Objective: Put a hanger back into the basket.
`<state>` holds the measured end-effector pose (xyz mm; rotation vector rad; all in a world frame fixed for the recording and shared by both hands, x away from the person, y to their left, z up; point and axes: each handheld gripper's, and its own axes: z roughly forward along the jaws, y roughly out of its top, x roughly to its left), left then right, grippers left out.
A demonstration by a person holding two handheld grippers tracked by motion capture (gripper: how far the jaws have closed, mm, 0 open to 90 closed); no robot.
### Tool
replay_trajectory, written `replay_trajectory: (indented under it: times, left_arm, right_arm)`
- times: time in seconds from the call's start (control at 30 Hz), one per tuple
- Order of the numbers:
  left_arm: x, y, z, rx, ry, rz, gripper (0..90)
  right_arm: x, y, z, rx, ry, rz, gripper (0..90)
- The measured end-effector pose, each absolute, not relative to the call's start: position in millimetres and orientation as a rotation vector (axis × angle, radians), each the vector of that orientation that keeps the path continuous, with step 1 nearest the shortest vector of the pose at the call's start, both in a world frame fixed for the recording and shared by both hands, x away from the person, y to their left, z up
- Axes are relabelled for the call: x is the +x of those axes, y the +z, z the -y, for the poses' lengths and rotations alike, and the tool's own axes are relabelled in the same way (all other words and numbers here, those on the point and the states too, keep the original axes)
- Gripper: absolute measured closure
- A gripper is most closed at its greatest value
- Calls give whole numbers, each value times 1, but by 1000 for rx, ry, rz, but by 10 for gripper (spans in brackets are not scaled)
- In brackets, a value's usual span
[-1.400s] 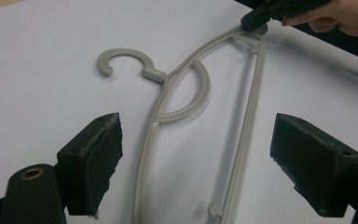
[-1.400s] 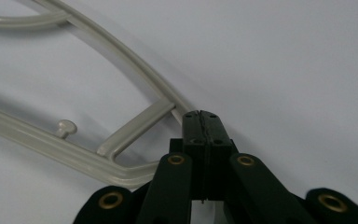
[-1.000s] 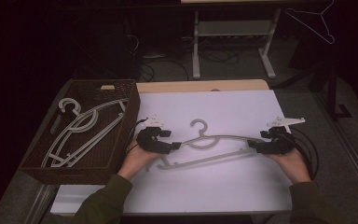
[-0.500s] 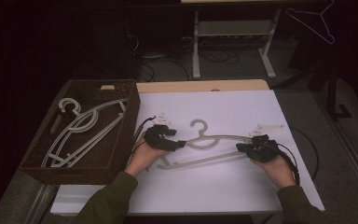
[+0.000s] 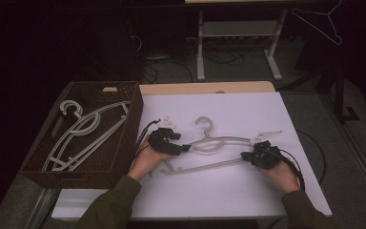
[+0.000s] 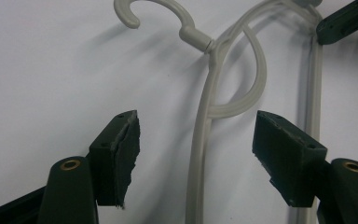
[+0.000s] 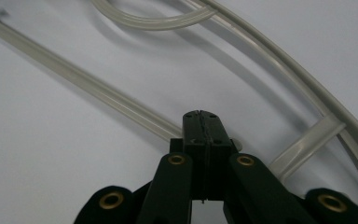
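- The table (image 5: 228,191), under a white sheet, carries one pale hanger (image 5: 219,143) at its middle, flat, not yet lifted.
- A brown wicker basket (image 5: 124,143) at the table's left edge already holds several similar hangers (image 5: 83,131) (so I judge part of the job done, this one left).
- The left claw (image 5: 187,148) stands wide astride the hanger's arm, not gripping.
- The right claw (image 5: 244,156) is closed at the bar's far end; whether it pinches the bar is unclear.

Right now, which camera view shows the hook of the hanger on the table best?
The left gripper view: the hook is close and sharp, its swivel joint clear. The high view shows the hook small but whole, atop the hanger. The right gripper view shows the hanger's arms and bar.
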<state>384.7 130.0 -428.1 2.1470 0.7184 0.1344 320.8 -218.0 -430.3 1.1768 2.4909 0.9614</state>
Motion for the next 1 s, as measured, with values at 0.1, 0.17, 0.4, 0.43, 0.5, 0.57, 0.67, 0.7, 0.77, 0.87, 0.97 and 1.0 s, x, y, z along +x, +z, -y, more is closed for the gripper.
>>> replay_trajectory:
  times: [0.1,0.17,0.4,0.43,0.5,0.57,0.67,0.7,0.77,0.87,0.97,1.0]
  left_arm:
    - [386,-430,-125,2182,127,-710,333]
    - [388,-432,-122,2216,127,-698,359]
    - [392,-438,-110,2308,137,-663,470]
    - [392,-438,-108,2314,144,-659,482]
    - [393,-439,-105,2303,139,-671,525]
    - [394,-439,-103,2332,145,-648,562]
    - [394,-440,-100,2331,154,-649,614]
    - [394,-439,-100,2347,161,-639,636]
    - [395,-439,-99,2360,158,-620,681]
    - [393,-440,-97,2352,153,-613,767]
    - [393,-438,-98,2375,166,-584,794]
    - [392,-438,-97,2354,161,-595,798]
  right_arm:
    - [321,-430,217,1185,960,-2491,897]
    - [321,-431,217,1186,961,-2490,897]
    - [320,-432,217,1176,959,-2496,898]
    - [321,-432,217,1172,958,-2496,898]
    - [320,-432,217,1171,957,-2495,898]
    - [320,-432,217,1172,957,-2495,898]
    - [320,-432,218,1173,960,-2496,898]
    - [321,-432,218,1176,962,-2497,898]
    - [320,-432,218,1174,962,-2497,898]
    - [321,-432,218,1171,961,-2495,898]
    - [320,-432,218,1169,960,-2496,898]
    - [320,-432,218,1165,959,-2496,897]
